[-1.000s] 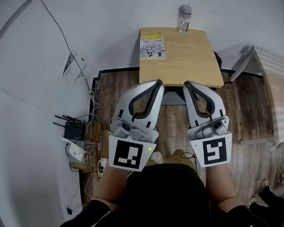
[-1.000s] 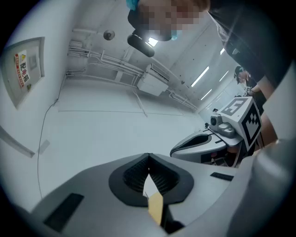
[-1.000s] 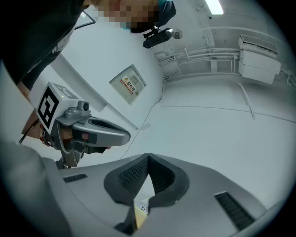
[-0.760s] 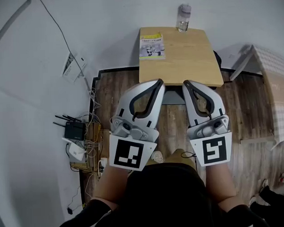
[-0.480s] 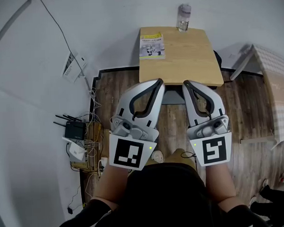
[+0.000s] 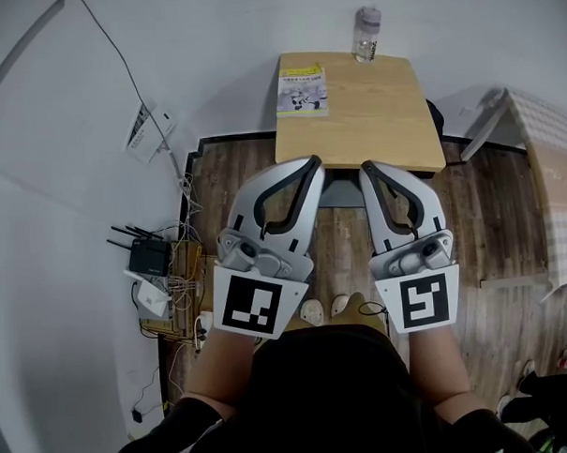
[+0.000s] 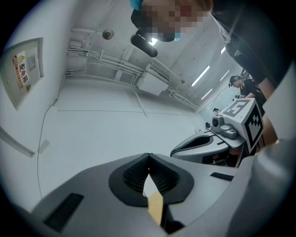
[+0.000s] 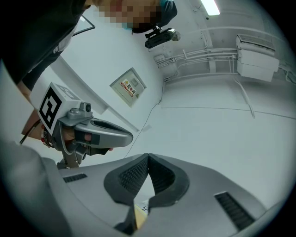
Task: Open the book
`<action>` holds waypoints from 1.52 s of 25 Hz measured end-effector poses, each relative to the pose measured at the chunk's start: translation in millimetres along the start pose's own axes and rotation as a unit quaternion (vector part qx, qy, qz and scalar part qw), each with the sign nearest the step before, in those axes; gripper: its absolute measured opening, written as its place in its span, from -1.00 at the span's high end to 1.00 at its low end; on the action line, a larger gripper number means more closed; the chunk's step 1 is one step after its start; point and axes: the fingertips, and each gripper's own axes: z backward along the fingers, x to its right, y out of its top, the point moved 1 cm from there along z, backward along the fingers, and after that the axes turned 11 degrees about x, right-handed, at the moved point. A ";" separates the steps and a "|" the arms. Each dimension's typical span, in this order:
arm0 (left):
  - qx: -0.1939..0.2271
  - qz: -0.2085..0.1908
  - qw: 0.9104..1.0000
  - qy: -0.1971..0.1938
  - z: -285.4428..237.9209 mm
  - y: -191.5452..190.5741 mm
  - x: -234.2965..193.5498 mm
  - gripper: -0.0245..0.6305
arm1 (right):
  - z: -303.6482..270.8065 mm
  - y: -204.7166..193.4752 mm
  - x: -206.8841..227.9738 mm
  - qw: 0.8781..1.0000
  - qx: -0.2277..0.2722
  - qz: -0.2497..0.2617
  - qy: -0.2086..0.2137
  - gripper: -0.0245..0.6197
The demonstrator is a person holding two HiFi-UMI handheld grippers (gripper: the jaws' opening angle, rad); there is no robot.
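The book (image 6: 302,90), closed, with a yellow and white cover, lies on the far left corner of a small wooden table (image 6: 382,113). In the head view my left gripper (image 6: 313,161) and right gripper (image 6: 365,168) are held side by side in front of the table's near edge, well short of the book. Both are shut with nothing between the jaws. In the left gripper view the left gripper (image 7: 148,155) points at a bare white wall, its pads pressed together. The right gripper view shows the right gripper (image 8: 148,156) the same way.
A clear water bottle (image 6: 369,36) stands at the table's far edge. A router with tangled cables (image 6: 152,262) sits on the floor to the left. A white checked surface (image 6: 555,176) is at the right. A wall sign (image 8: 130,86) hangs on the wall.
Both grippers stay shut and almost still. The head view has shifted a little, and a second shoe tip now shows below the grippers.
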 end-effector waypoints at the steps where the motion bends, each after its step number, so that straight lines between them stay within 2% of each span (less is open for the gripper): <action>1: 0.000 0.000 1.000 0.002 -2.0 0.5 2.2 0.89 | 1.9 0.0 1.8 1.000 0.002 -0.001 0.002 0.83; 15: -0.021 -0.014 0.999 0.033 -36.3 0.4 37.3 0.89 | 26.6 -15.1 38.2 0.999 0.020 -0.021 0.035 0.83; 26: -0.035 -0.021 0.999 0.034 -51.3 -5.3 60.9 0.89 | 49.0 -23.5 58.3 0.999 0.022 -0.023 0.033 0.83; 38: -0.037 -0.026 0.999 0.032 -56.8 -1.3 68.4 0.89 | 57.2 -22.1 69.6 0.999 0.031 -0.026 0.023 0.83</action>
